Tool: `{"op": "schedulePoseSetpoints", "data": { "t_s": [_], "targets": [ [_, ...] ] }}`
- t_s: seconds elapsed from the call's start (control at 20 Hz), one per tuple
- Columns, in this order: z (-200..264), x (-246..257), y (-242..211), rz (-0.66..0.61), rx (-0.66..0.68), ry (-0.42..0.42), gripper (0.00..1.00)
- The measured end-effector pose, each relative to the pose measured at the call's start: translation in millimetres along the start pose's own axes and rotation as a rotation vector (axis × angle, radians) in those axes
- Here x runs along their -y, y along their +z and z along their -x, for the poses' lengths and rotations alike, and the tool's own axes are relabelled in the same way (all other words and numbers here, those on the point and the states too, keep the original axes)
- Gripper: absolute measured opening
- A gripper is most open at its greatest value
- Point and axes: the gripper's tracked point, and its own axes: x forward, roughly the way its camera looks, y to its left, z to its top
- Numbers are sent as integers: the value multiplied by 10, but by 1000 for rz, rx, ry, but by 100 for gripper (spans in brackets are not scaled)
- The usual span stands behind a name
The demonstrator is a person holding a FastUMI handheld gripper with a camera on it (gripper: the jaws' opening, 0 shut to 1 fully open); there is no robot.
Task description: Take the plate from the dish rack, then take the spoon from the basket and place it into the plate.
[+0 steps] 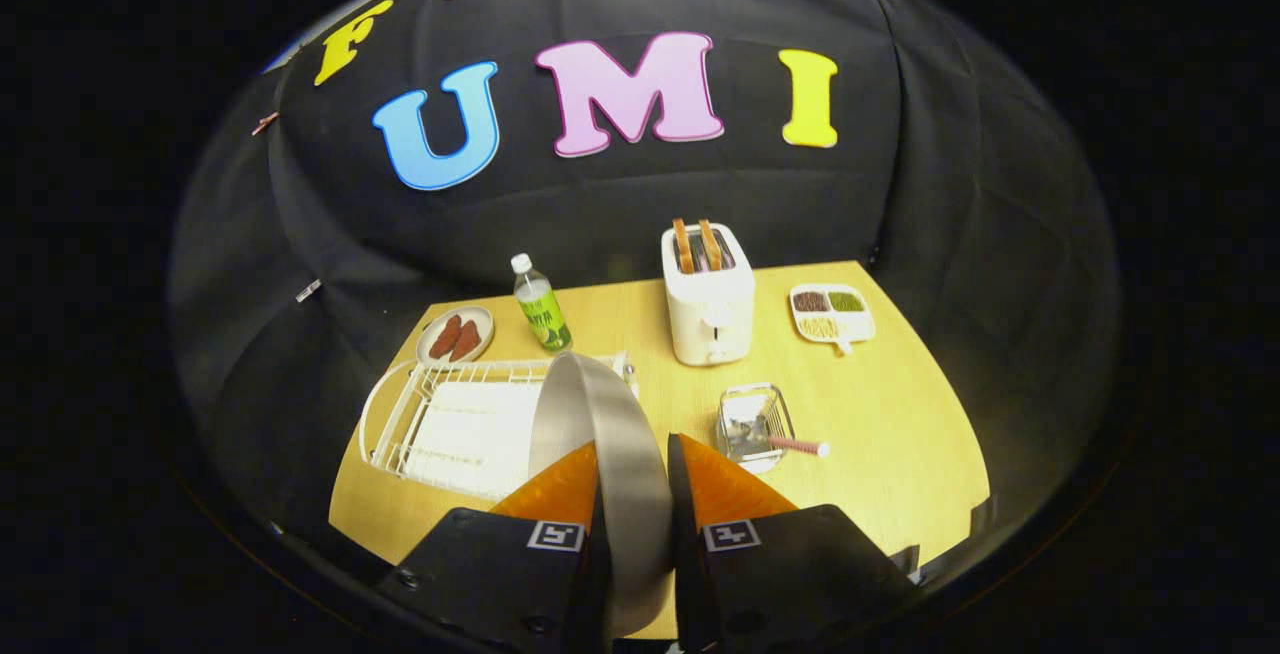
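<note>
My gripper (632, 454) is shut on a metal plate (600, 414), which stands on edge between the two fingers, lifted above the table. Behind and beside the plate lies the white wire dish rack (440, 429) on a white mat. Just ahead of the fingers, on the other side, a small wire basket (752, 422) holds a spoon with a pink handle (798, 446) that sticks out over the basket's rim.
On the wooden table (890, 404) stand a white toaster (708, 299) with two slices of toast, a green-labelled bottle (541, 304), a small dish of sausages (455, 336) and a divided white tray (832, 314) of foods. Black cloth walls close in the booth.
</note>
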Motion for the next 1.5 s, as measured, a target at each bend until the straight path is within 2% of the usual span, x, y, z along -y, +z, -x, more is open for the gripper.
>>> {"op": "schedulePoseSetpoints", "data": {
  "t_s": [0.3, 0.5, 0.65, 0.95, 1.1, 1.2, 1.5],
  "targets": [
    [-61, 379, -887, -107, -129, 6, 28],
    [-353, 537, -1337, -229, -215, 23, 28],
    [-535, 686, -1631, -220, -273, 3, 28],
    [-766, 644, -1860, -353, -332, 92, 29],
    [-826, 754, -1962, -351, -351, 53, 33],
    [-841, 823, -1982, -325, -349, 28, 41],
    [-861, 956, -2050, -277, -354, -39, 54]
  ]
}}
